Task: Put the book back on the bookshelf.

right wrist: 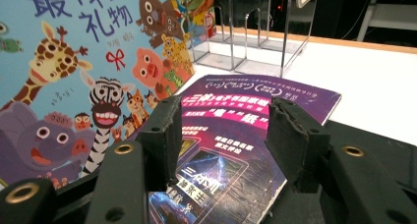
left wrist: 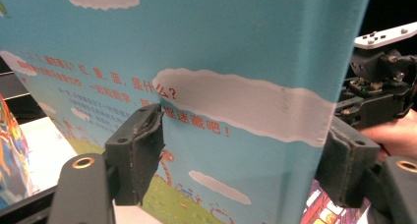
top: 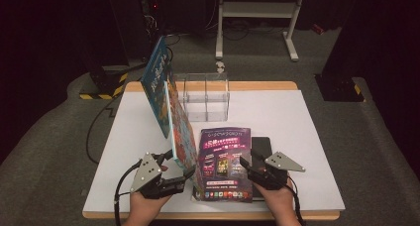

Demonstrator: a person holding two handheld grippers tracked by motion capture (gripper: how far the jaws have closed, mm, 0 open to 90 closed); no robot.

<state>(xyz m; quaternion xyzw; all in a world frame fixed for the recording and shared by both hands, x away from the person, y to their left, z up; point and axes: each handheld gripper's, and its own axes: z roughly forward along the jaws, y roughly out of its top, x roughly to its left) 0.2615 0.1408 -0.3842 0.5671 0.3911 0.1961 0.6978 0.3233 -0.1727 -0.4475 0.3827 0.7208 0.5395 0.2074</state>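
On the white table point(top: 297, 137), a picture book point(top: 176, 122) is held upright by the left gripper point(top: 171, 179), left of the purple magazine point(top: 223, 161). In the left gripper view, its spine is clamped between the jaws. In the right gripper view, the right gripper point(right wrist: 221, 130) stands open above the magazine; gripping it is judged next.

the high view sits above the person's side of the white table point(top: 307, 137), looking forward and down – the far edge lies at 12 o'clock, both forearms enter at 6. the left gripper view rides very near the blue picture book point(left wrist: 236, 52), its back cover across nearly the whole frame, and catches the right gripper point(left wrist: 378, 86) at 3 o'clock. the right gripper view looks low over the purple magazine point(right wrist: 231, 135) toward the clear rack point(right wrist: 255, 32) at 12 – book, magazine and rack are shared with the high view.
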